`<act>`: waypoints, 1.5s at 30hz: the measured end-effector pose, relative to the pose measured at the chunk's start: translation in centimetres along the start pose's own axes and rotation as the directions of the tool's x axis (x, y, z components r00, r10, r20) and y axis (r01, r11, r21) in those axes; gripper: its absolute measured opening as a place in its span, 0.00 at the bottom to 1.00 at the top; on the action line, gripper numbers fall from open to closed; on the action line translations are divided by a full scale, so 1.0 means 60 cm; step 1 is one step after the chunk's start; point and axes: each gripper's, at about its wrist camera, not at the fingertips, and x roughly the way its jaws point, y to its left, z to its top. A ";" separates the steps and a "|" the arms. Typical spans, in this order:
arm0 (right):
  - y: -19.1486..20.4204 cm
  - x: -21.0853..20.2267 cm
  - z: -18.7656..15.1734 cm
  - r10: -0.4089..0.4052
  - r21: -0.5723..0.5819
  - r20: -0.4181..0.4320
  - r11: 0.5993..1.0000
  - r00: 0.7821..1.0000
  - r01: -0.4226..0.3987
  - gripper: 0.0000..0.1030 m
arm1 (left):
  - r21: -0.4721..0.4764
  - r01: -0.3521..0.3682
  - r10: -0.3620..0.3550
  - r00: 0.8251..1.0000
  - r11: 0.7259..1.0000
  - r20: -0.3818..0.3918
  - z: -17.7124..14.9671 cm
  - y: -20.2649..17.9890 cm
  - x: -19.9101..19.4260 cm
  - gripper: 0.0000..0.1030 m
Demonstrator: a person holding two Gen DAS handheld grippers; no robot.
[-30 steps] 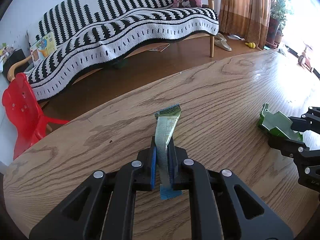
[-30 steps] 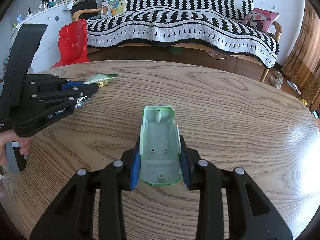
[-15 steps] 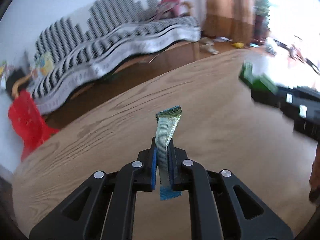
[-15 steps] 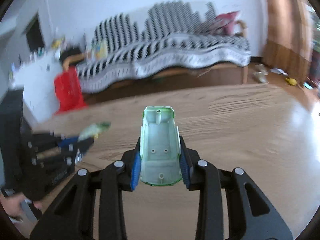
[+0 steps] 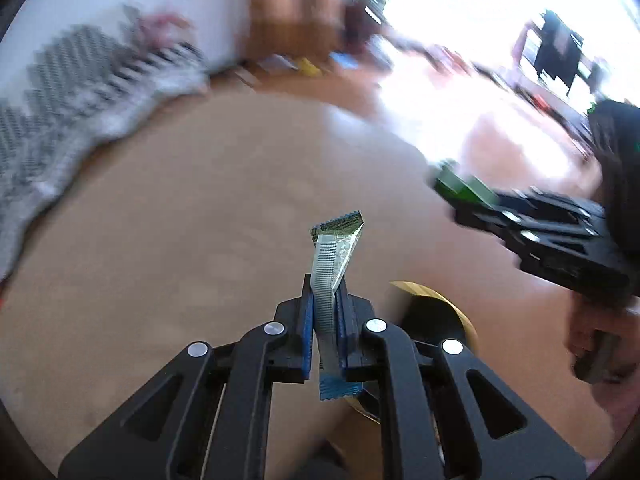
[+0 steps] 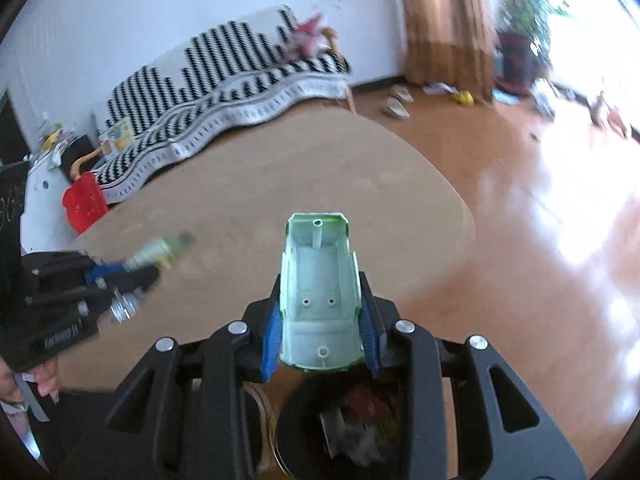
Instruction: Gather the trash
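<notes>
The left tool (image 5: 325, 312) is pinching a flat snack wrapper (image 5: 334, 256) at mid-length, held above the wooden tabletop (image 5: 180, 240); it looks light, limp and slick, so a firm pinch across its flat face suits it. To its right, the right tool (image 6: 320, 336) grips a pale green plastic toy shell (image 6: 318, 292) by its side walls, over the dark trash bin (image 6: 344, 432). The shell looks stiff, hollow and light.

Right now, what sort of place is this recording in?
Most likely a home living room: a sofa under a black-and-white throw, curtains beside a bright window, slippers on the wooden floor, and a round wooden table.
</notes>
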 end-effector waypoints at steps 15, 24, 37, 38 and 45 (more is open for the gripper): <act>-0.210 0.119 -0.278 0.102 0.445 -0.308 0.894 0.946 0.049 0.32 | -0.067 0.124 -0.140 0.914 0.990 -0.381 -0.164 -0.144 0.297 0.08; -0.208 0.149 -0.259 0.101 0.457 -0.352 0.886 0.930 0.077 0.32 | -0.069 0.168 -0.182 0.895 0.983 -0.408 -0.180 -0.160 0.321 0.08; -0.223 0.066 -0.196 -0.123 0.426 -0.208 0.882 0.970 0.204 0.93 | -0.112 0.157 -0.186 0.928 0.981 -0.324 -0.170 -0.167 0.276 0.94; -0.221 0.057 -0.188 -0.202 0.387 -0.208 0.881 0.957 0.270 0.93 | -0.115 0.173 -0.200 0.934 0.978 -0.296 -0.160 -0.170 0.261 0.94; -0.134 0.027 -0.113 -0.488 0.170 -0.114 0.849 0.866 0.501 0.93 | -0.001 0.090 -0.090 0.995 0.996 0.048 -0.066 -0.134 0.065 0.94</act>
